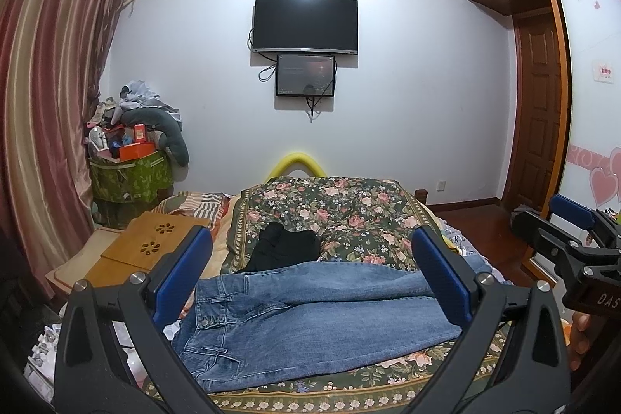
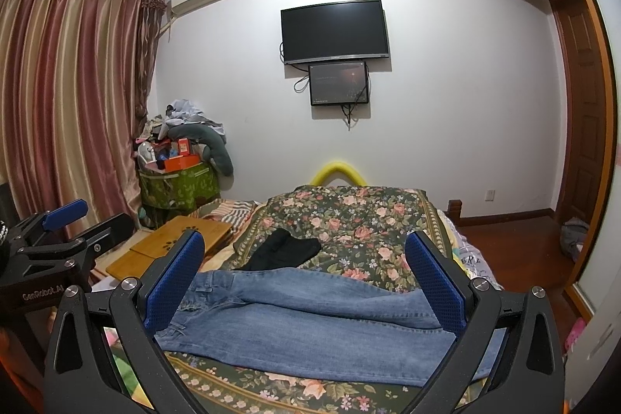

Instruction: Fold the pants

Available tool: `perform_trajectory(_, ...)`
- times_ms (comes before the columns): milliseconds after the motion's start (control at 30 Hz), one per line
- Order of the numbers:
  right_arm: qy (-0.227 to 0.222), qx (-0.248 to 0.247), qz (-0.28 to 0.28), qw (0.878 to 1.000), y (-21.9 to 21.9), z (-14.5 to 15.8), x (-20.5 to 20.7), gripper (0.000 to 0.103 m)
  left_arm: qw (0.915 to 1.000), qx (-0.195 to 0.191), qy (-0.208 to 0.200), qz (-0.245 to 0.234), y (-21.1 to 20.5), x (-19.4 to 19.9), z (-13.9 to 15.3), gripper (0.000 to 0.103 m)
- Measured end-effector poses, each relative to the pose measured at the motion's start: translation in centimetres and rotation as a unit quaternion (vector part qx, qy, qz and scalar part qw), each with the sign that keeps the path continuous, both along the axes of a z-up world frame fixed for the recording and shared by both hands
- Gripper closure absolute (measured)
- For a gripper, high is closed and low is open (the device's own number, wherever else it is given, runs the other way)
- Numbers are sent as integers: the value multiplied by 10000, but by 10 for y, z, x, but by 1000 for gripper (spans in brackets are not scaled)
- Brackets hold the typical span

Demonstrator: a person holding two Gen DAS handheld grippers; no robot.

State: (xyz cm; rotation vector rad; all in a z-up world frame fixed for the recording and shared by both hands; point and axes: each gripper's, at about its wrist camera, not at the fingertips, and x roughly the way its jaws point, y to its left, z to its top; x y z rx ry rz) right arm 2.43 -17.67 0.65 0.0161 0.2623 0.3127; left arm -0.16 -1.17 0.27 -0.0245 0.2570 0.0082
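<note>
Blue jeans (image 1: 310,321) lie flat across the floral bedspread (image 1: 341,212), waistband to the left, legs running right. My left gripper (image 1: 312,274) hovers above them, open, its blue pads wide apart with nothing between. In the right wrist view the same jeans (image 2: 310,321) lie below my right gripper (image 2: 304,274), also open and empty. The right gripper (image 1: 570,239) shows at the right edge of the left wrist view; the left gripper (image 2: 62,224) shows at the left edge of the right wrist view.
A black garment (image 1: 285,245) lies on the bedspread just beyond the jeans. A wooden lap tray (image 1: 155,239) sits on the bed's left side. A cluttered green bin (image 1: 130,177) stands by the curtain. Wooden floor and door are to the right.
</note>
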Motion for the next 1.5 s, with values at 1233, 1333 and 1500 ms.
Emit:
perform_trajectory(1233,14,-8,16,10000,3,0,-1,0,10000,-78,-19,47,5,3,-4,0)
perform_trajectory(1333,44,-7,11,10000,3,-1,1,0,9999,-110,9,63,8,8,-5,0)
perform_trajectory(1500,53,-79,-53,9999,4,-4,11,0,9998,-126,90,123,12,23,-11,0)
